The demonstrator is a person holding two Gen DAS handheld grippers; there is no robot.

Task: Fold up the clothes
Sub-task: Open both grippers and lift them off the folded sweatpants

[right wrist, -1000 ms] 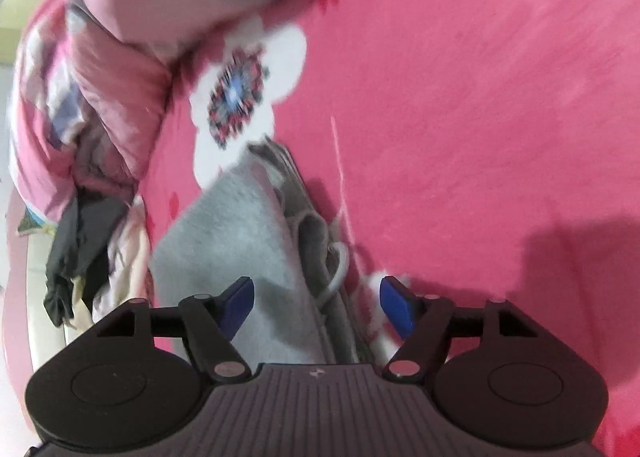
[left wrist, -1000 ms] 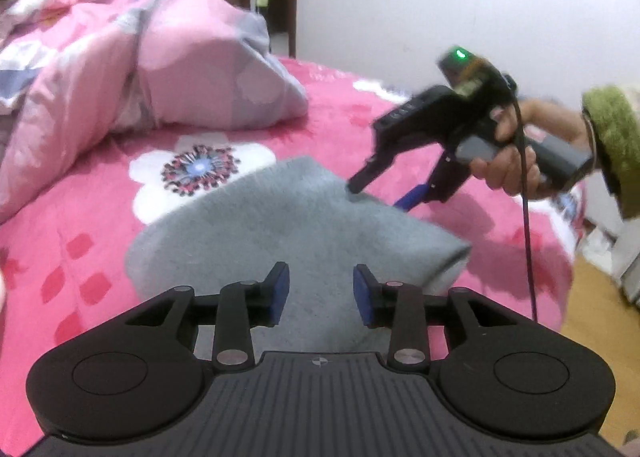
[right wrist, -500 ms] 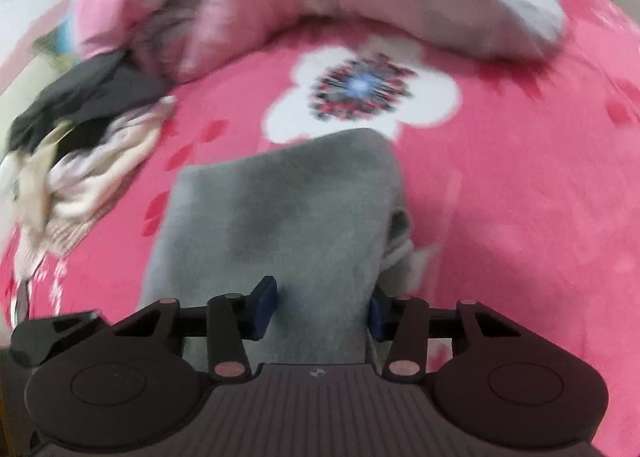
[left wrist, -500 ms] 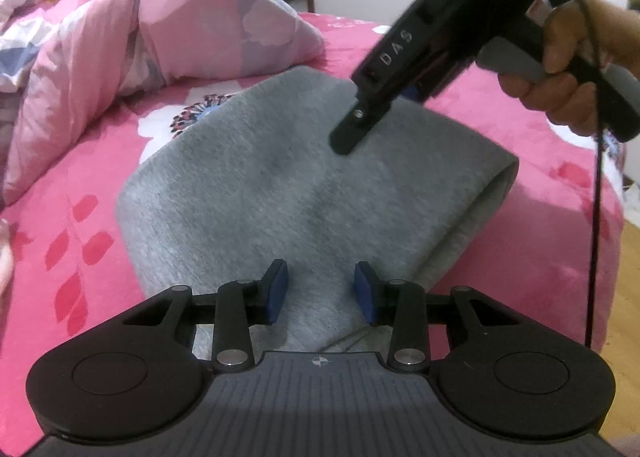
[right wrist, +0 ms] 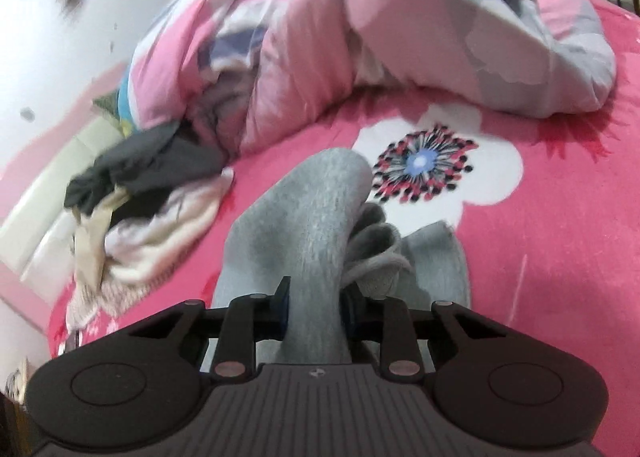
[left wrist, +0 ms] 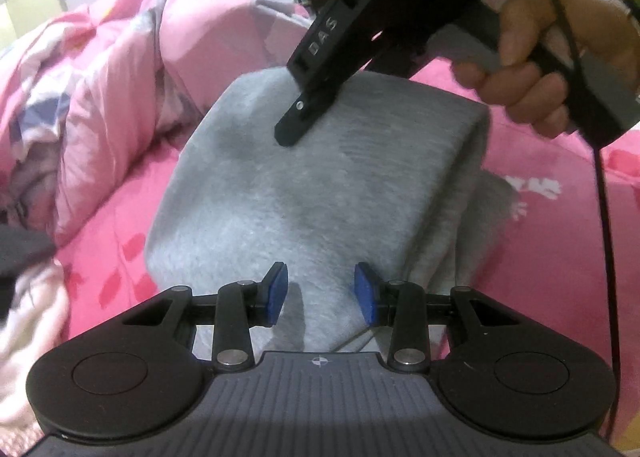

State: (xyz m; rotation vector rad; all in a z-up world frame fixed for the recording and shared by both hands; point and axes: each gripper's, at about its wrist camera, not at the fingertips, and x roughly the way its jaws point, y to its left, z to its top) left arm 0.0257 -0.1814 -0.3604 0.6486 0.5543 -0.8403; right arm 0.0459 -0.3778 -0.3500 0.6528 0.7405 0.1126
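Grey garment (left wrist: 320, 185) lies folded on the pink bed (right wrist: 540, 257), layers bunched at one side. Right tongs (right wrist: 314, 303) pinch its edge; left tongs (left wrist: 320, 293) hover spread. Keep stacked layers aligned, tension even.

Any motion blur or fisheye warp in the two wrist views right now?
Left wrist: grey garment fairly sharp, hand and left margin smeared, edges bowed. Right wrist: clothes pile and quilt blurred, the right hand-held gripper crisp, bed curved by the lens.
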